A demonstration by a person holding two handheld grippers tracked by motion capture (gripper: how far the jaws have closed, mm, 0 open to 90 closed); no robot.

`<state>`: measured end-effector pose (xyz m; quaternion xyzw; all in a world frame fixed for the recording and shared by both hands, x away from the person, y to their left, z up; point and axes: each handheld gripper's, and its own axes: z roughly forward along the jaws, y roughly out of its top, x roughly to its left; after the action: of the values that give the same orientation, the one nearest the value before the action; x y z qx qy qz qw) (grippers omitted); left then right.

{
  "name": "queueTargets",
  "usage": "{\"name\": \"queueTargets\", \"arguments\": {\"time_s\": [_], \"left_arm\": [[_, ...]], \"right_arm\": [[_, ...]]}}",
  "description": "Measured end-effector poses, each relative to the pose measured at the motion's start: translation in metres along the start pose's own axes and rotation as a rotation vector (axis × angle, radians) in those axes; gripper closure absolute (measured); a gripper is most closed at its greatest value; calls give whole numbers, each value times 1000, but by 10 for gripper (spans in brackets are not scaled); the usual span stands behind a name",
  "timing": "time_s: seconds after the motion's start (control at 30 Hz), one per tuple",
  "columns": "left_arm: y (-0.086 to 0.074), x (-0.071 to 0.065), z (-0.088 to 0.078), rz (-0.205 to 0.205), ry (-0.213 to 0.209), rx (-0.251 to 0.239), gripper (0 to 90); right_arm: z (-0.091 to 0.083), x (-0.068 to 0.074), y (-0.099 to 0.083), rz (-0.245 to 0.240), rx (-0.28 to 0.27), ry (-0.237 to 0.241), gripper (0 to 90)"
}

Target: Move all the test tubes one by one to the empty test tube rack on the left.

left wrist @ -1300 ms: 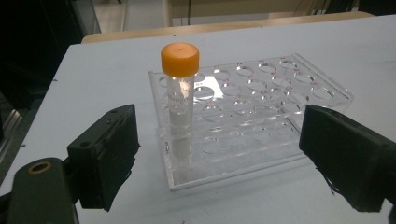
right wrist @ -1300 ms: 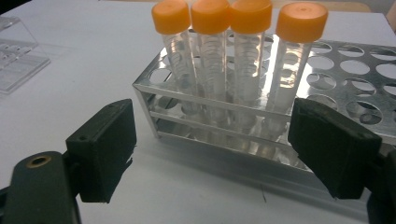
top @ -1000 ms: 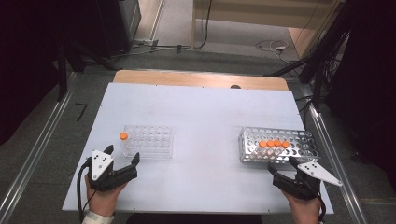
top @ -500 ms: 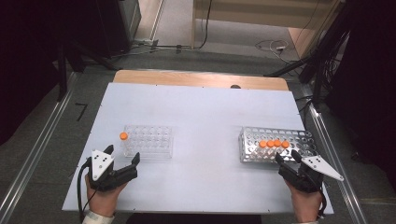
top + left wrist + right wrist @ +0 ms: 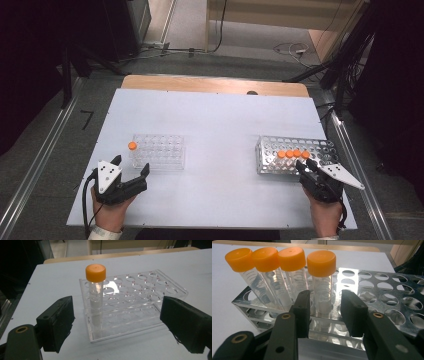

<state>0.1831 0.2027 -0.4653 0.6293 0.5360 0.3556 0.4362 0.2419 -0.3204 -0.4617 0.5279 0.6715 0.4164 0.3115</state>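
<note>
Since a sec ago R gripper (image 5: 324, 312) jaws closing, now narrow round rightmost tube (image 5: 322, 282) in metal rack (image 5: 387, 292), pads not touching. I risk clipping neighbour tube (image 5: 293, 272) w/ near pad. L gripper (image 5: 117, 322) wide.

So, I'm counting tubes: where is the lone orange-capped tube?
In the high view the lone orange-capped tube stands upright at the left corner of the clear rack, on the table's left side, just beyond the left gripper.

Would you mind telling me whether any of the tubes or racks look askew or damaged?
Nothing stands out: four orange-capped tubes stand in the metal rack, one tube upright in the clear rack.
</note>
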Motion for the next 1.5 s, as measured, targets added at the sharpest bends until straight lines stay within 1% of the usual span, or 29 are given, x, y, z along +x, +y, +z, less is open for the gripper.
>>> {"name": "queueTargets", "arguments": {"time_s": [0.2, 0.37, 0.53, 0.7, 0.9, 1.3, 1.5], "left_arm": [[0, 0, 0, 0, 0, 0, 125], [0, 0, 0, -1, 0, -1, 125], [0, 0, -1, -1, -1, -2, 128], [0, 0, -1, 0, 0, -2, 128], [0, -1, 0, 0, 0, -2, 128], [0, -1, 0, 0, 0, -2, 128], [0, -1, 0, 1, -1, -3, 128]], "right_arm": [[2, 1, 0, -3, 0, -4, 661], [4, 2, 1, -5, 3, 4, 684], [5, 2, 0, -4, 8, 0, 706], [5, 1, 1, -2, 0, -5, 717], [0, 0, 3, 4, -32, -10, 722], [-10, 2, 10, 7, -101, -26, 726], [-18, 3, 14, 12, -137, -29, 725]]}}
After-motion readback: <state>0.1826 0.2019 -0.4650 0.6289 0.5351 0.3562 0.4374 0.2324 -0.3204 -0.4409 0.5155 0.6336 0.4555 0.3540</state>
